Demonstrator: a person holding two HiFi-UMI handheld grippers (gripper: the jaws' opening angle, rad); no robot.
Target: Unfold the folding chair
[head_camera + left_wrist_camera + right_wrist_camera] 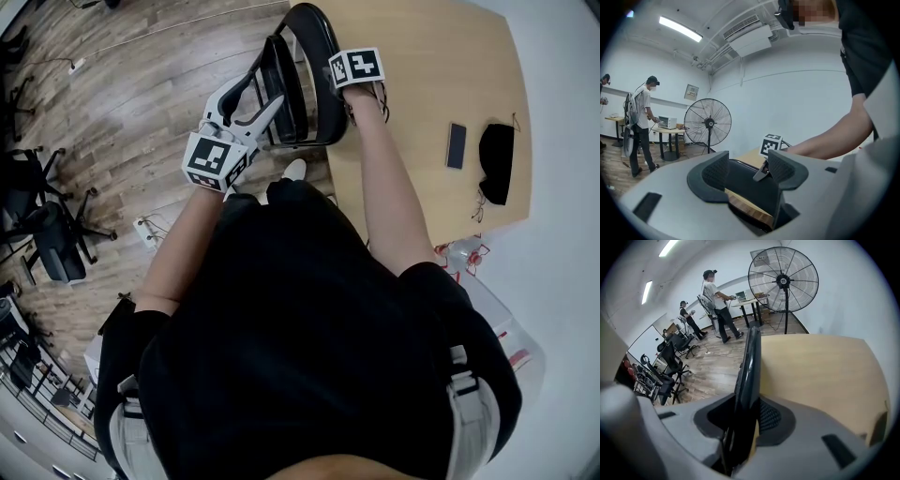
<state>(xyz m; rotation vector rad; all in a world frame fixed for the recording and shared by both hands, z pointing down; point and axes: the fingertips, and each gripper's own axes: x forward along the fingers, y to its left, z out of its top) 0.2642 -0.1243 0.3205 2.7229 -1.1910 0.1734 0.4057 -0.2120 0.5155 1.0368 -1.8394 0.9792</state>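
Contact with the folding chair (298, 84) is being made at two places. Nearest the person, the left gripper (747, 172) is being held almost level. Its jaws are standing about half apart, and a black panel of the chair is being clasped between them, as far as the left gripper view shows. A little farther out, the right gripper (745, 420) is being pointed steeply down over the chair's upper edge, and that thin black edge is being pinched between its nearly closed jaws.

The chair is being held upright over the floor (141, 84), flat and still folded, with its feet hidden. It is being held just beside the left edge of the desk (422, 84), its long axis running away from the person and alongside that edge.

The coming move is being judged to turn on this: the two gripped parts are lying close together, face to face, and are needing to be drawn apart. The left part would be swung toward the open floor while the right one is being steadied on the desk side. The desk edge is being judged the main hindrance, since little room is being left there.

Farther across the desk, a dark phone (456, 145) and a black pouch-like thing (496, 159) are being left near its right edge, well apart from the chair. Beyond, office chairs (47, 225), a standing fan (783, 280) and other people (716, 301) are being seen, none in the way.
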